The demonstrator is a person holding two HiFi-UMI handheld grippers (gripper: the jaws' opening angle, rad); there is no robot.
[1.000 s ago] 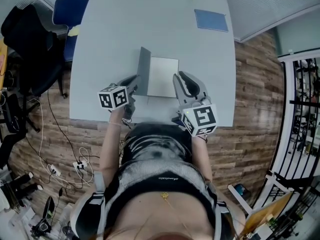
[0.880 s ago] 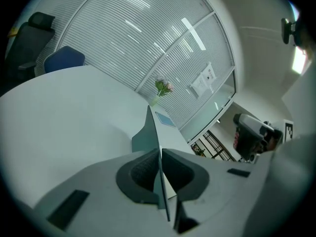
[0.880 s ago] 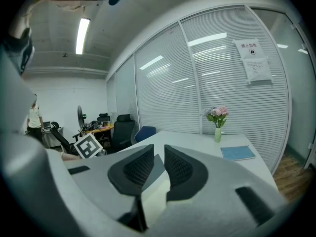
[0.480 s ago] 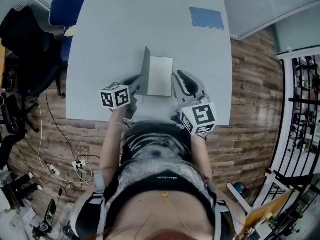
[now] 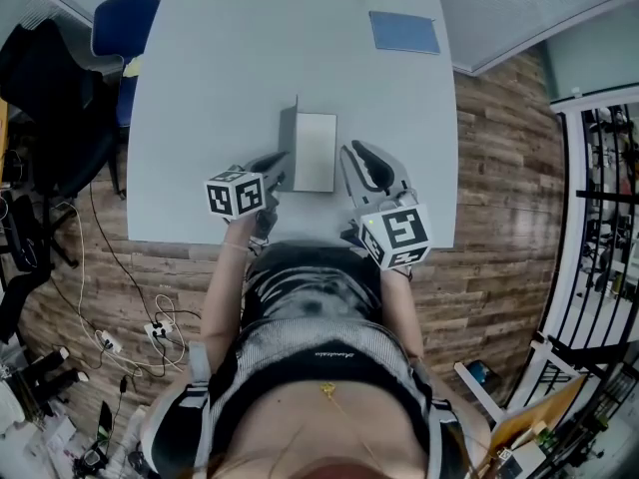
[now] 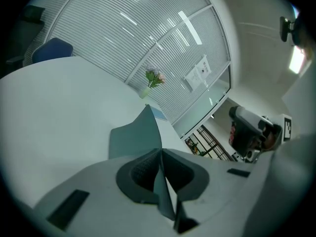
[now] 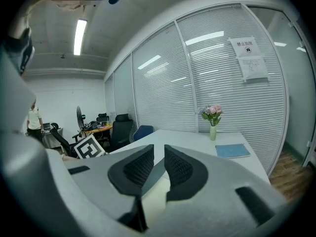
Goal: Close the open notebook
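Notebook: the notebook (image 5: 319,156) is shown near the front edge of the surface (image 5: 200,88), about midway along it, with its cover (image 5: 289,136) stood almost upright beside the white page.
Left hand-held gripper: the left hand-held gripper (image 5: 280,163) is clenched on the cover toward its front end. The thin sheet is nipped between the pads, apparently so that it can be swung over the page.
Right hand-held gripper: the right hand-held gripper (image 5: 351,158) is held just beside the notebook's right edge, jaws a little apart and nothing pinched. It is judged to be placed there to steady the book.
Obscured: the spine is hidden behind the raised cover. Whether the right tips touch the page cannot be told. A vase (image 7: 212,118) at the far edge is cut off in the head view.
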